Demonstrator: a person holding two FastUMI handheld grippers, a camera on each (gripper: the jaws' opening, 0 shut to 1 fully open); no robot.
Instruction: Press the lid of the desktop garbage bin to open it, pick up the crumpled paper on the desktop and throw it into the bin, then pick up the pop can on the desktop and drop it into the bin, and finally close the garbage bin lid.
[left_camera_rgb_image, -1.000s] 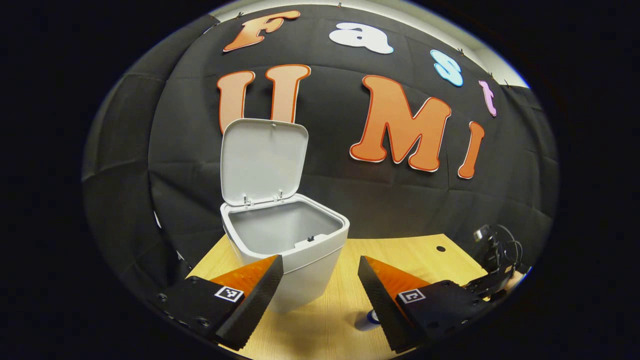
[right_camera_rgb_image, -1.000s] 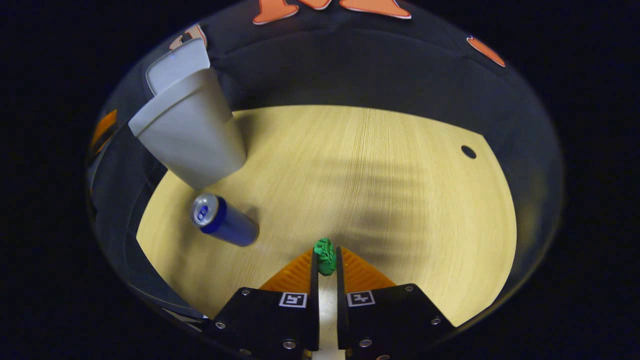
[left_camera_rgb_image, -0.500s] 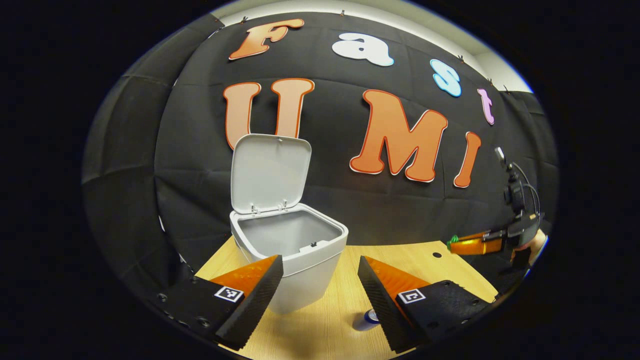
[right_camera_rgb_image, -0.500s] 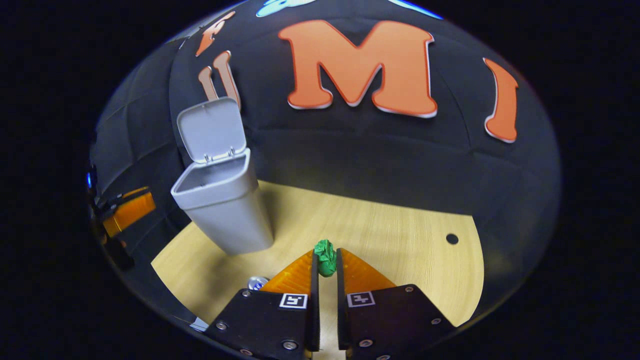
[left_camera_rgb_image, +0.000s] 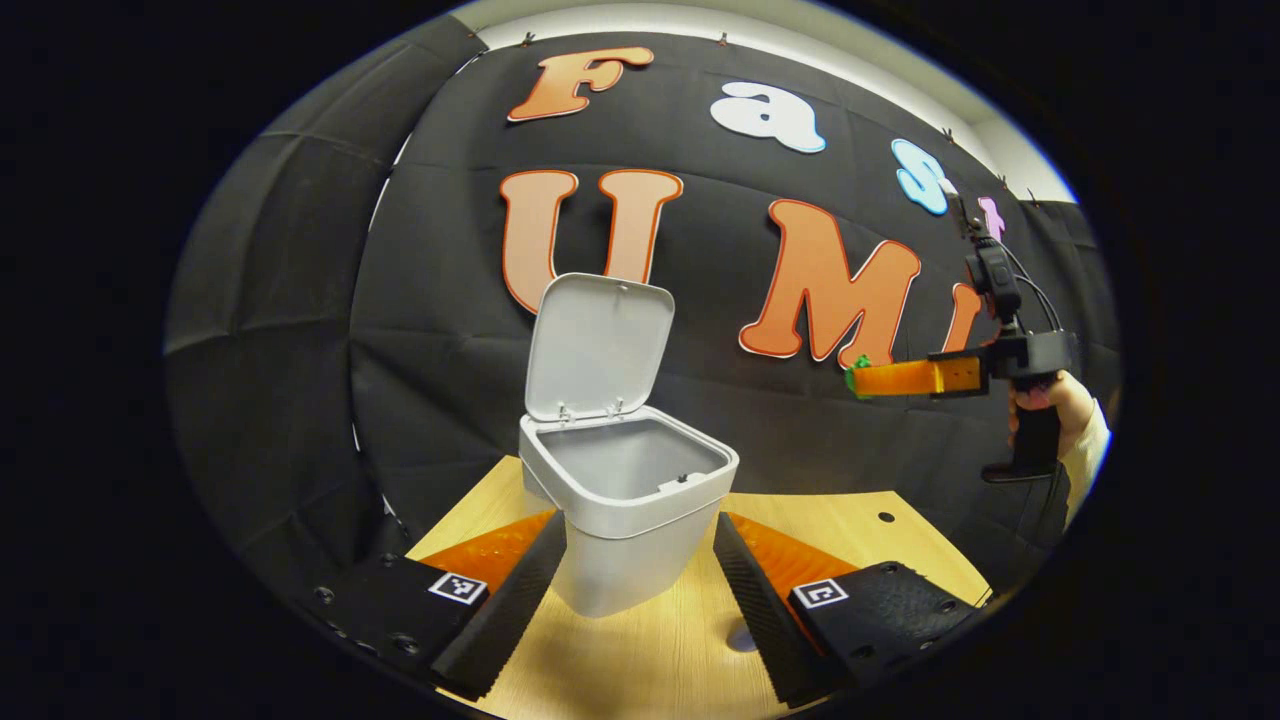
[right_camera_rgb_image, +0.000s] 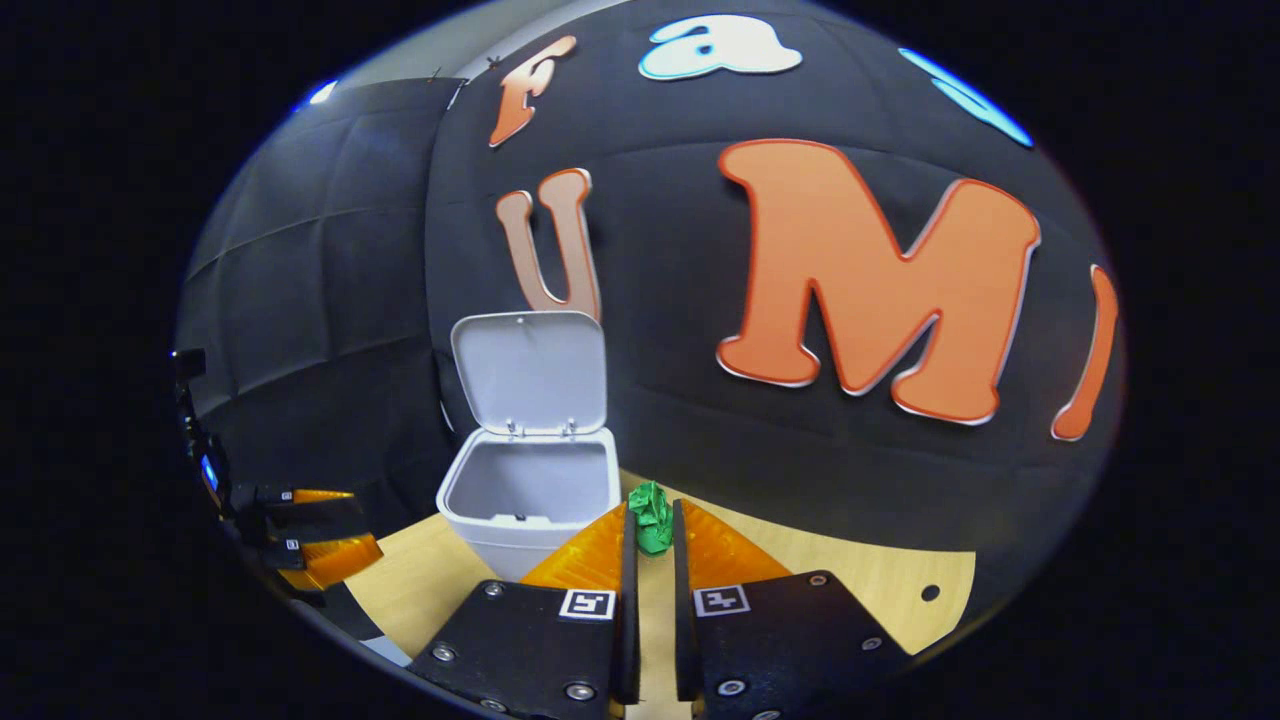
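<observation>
Right gripper has risen from low over the desktop to bin-rim height, paper in its grip.

In the right gripper view the right gripper (right_camera_rgb_image: 651, 520) is closed to a narrow gap, both fingers pressing on the green crumpled paper (right_camera_rgb_image: 652, 515) — held in the air just right of the garbage bin (right_camera_rgb_image: 530, 500), whose lid (right_camera_rgb_image: 530, 370) stands upright and open. In the left gripper view that gripper, held by a hand (left_camera_rgb_image: 1050, 405), hangs well above the wooden desktop (left_camera_rgb_image: 650, 650), to the right of the bin. The left gripper (left_camera_rgb_image: 640, 565) is wide open with nothing between its fingers, low in front of the bin — a little of the pop can (left_camera_rgb_image: 742, 635) peeks out beside its right finger.
</observation>
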